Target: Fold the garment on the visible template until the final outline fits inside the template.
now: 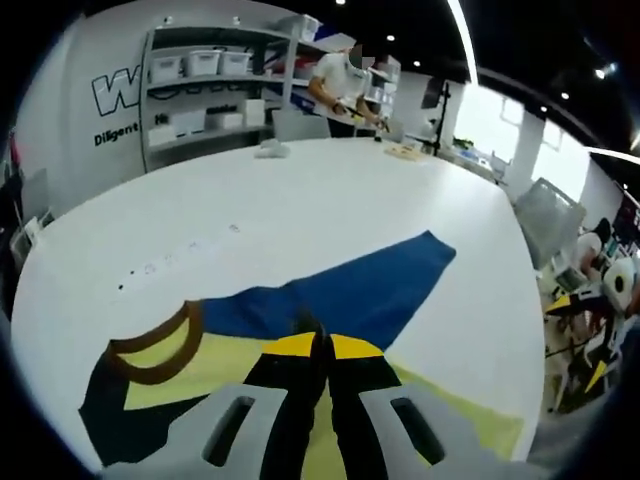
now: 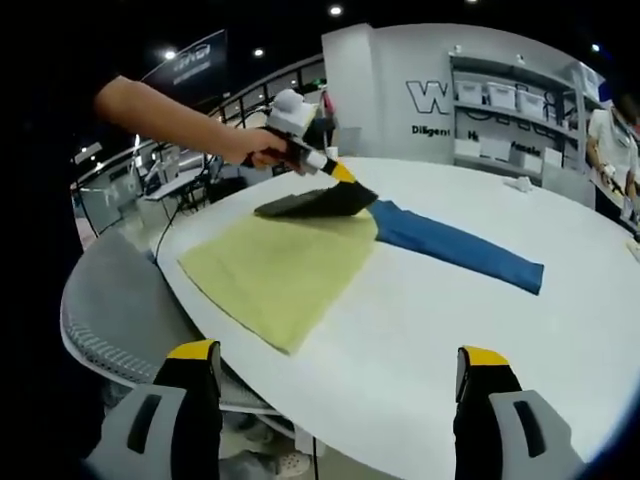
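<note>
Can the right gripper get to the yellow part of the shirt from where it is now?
Probably yes. The right gripper is open, and only bare white table lies between it and the garment's yellow part.

White table (image 2: 420, 330); garment (image 2: 300, 260) flat

My right hand-held gripper (image 2: 337, 385) hangs over the near edge of the white desk (image 2: 480, 330), jaws spread wide with nothing between them. Ahead, my left hand-held gripper (image 2: 352, 192) pinches the dark edge of the garment (image 2: 300, 255), whose yellow body lies flat while a blue sleeve (image 2: 455, 245) stretches right.
</note>
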A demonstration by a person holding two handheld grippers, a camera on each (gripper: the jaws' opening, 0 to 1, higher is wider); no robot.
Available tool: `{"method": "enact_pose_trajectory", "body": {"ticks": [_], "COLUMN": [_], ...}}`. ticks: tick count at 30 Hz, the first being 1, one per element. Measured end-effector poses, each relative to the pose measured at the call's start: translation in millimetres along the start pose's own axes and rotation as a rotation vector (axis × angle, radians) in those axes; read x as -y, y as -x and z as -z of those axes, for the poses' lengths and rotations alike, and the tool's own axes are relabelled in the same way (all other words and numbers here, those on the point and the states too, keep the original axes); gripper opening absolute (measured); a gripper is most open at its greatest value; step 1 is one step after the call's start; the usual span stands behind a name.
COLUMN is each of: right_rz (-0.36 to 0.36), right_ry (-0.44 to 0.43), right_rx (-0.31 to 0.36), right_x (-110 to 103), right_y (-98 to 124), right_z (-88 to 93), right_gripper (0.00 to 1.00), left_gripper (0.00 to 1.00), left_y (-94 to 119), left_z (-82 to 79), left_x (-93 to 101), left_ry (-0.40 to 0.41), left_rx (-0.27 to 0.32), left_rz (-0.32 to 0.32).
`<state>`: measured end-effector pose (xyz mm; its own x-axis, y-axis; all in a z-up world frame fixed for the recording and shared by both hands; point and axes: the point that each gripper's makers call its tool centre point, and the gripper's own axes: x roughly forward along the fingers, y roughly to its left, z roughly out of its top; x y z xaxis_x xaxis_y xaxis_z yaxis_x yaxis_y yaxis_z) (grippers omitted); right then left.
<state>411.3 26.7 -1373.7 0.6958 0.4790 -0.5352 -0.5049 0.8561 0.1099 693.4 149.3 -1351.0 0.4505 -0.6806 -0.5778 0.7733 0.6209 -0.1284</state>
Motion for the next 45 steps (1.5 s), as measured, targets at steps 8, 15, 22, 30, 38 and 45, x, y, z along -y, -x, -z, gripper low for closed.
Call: {"method": "enact_pose_trajectory", "body": {"ticks": [8,15,22,30,38,45], "right_rz": [-0.001,-0.008,-0.002,-0.004,-0.006,-0.005], "right_ry": [-0.002,0.004,0.006,0.007,0.014,0.025], "right_rx": [0.0,0.007,0.009,0.004,0.01,0.029], "right_x": [2,2,4,2,3,5], "right_y": [-1,-2,-3,-4,-6,-8], "right_z": [-0.5,-4.6,-6.7,-5.4,-9.8,-21.1], "right_gripper": [0.97,0.97,0.97,0.97,0.97,0.97], "left_gripper": [0.03,0.03,0.03,0.03,0.22,0.3], "left_y": [-9,-19,-29,-26,-19,-17], "left_z": [11.2,21.2,30.6,38.2,29.2,21.5], "left_x": [6.3,15.5,19.9,25.1,14.7,2.6], "left_ry": [0.008,0.002,0.01,0.018,-0.023,-0.098], "left_rx": [-0.022,-0.038,-0.064,-0.081,-0.036,-0.013], "left_rz": [0.014,0.035,0.048,0.072,0.044,0.03]}}
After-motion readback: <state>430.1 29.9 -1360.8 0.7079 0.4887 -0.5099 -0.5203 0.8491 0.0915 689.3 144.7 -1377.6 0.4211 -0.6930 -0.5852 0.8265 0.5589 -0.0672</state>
